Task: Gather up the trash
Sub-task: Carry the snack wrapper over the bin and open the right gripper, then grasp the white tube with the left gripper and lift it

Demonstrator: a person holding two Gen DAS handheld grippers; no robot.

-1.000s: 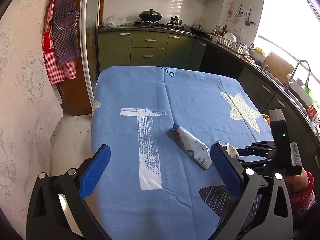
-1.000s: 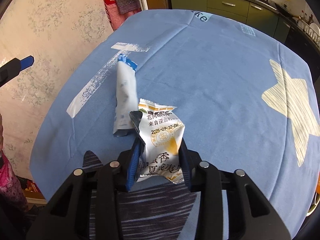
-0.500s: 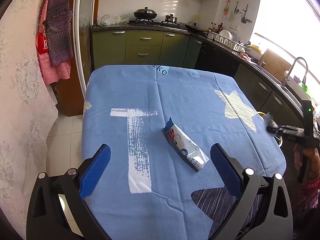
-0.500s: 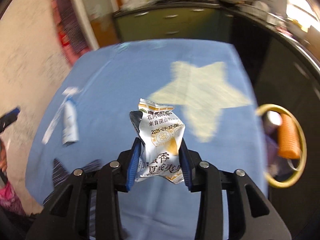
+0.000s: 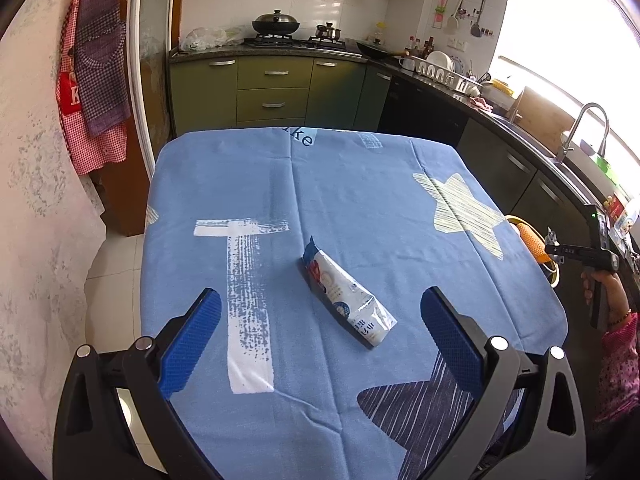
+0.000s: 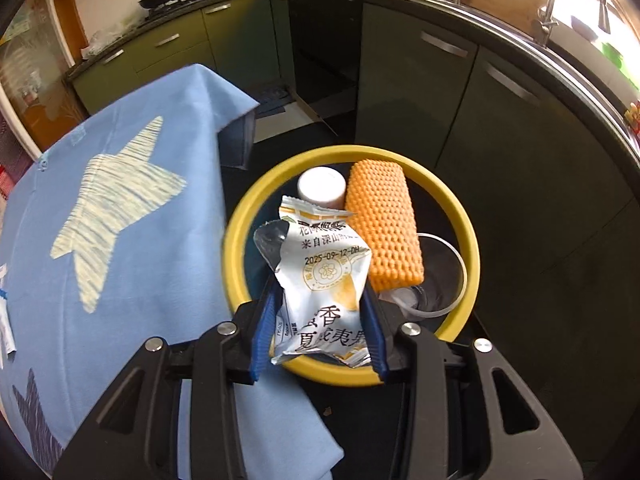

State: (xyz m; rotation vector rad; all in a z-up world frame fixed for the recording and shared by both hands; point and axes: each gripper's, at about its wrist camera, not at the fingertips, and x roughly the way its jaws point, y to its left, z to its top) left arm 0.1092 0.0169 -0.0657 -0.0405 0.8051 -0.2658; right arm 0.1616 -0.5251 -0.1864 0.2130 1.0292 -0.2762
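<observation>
My right gripper (image 6: 320,320) is shut on a white and yellow snack wrapper (image 6: 320,272) and holds it above a yellow-rimmed trash bin (image 6: 240,236) beside the table. The bin holds an orange ribbed piece (image 6: 384,224), a white-capped bottle (image 6: 320,188) and a clear plastic cup (image 6: 440,272). My left gripper (image 5: 320,340) is open and empty above the near part of the blue tablecloth (image 5: 340,184). A white and blue food pouch (image 5: 348,296) lies on the cloth between and beyond its fingers. The right gripper (image 5: 560,248) also shows at the right edge of the left wrist view.
Dark green kitchen cabinets (image 6: 420,92) stand right behind the bin. A counter with a sink tap (image 5: 588,128) runs along the right. A stove with a wok (image 5: 276,24) is at the back. Aprons (image 5: 92,76) hang on the left wall.
My right gripper has swung right with the wrapper, from over the table to above the bin. The left gripper has pulled back slightly and stays open.
</observation>
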